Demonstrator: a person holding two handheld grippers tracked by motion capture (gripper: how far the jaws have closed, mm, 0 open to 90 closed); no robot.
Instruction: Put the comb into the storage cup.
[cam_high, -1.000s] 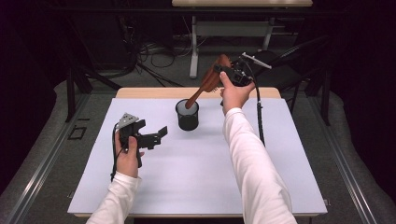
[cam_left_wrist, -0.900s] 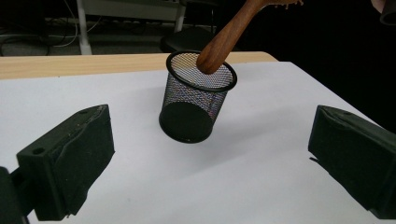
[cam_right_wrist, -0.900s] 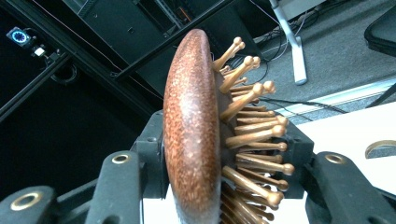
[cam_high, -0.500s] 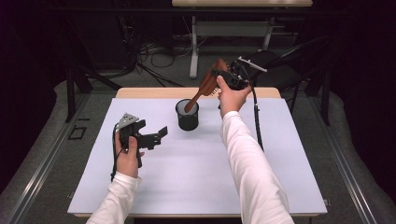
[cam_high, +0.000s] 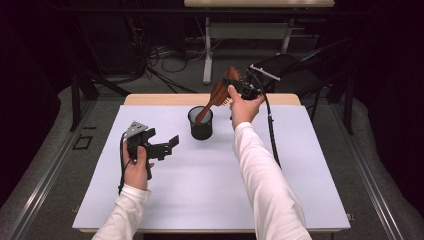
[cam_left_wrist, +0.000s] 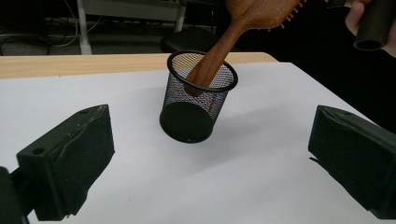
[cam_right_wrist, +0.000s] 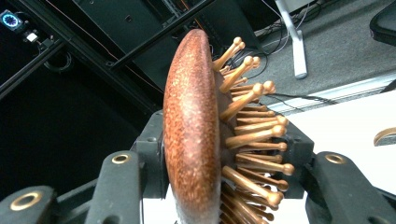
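Note:
A black mesh cup stands on the white table top, toward the back middle. A wooden hairbrush leans up to the right with its handle end inside the cup. My right gripper is shut on the brush head, above and right of the cup. In the right gripper view the brush head sits between the jaws with its bristles pointing right. My left gripper is open and holds nothing, low over the table left of the cup. The left gripper view shows the cup and brush handle ahead of the open jaws.
A wooden table edge shows behind the white top. Beyond it are a dark floor with cables and a table leg. The right gripper's cable hangs down across the table's right side.
The right gripper has moved a little left and down with the brush, sinking the handle deeper into the cup. The left gripper and the cup have stayed put.

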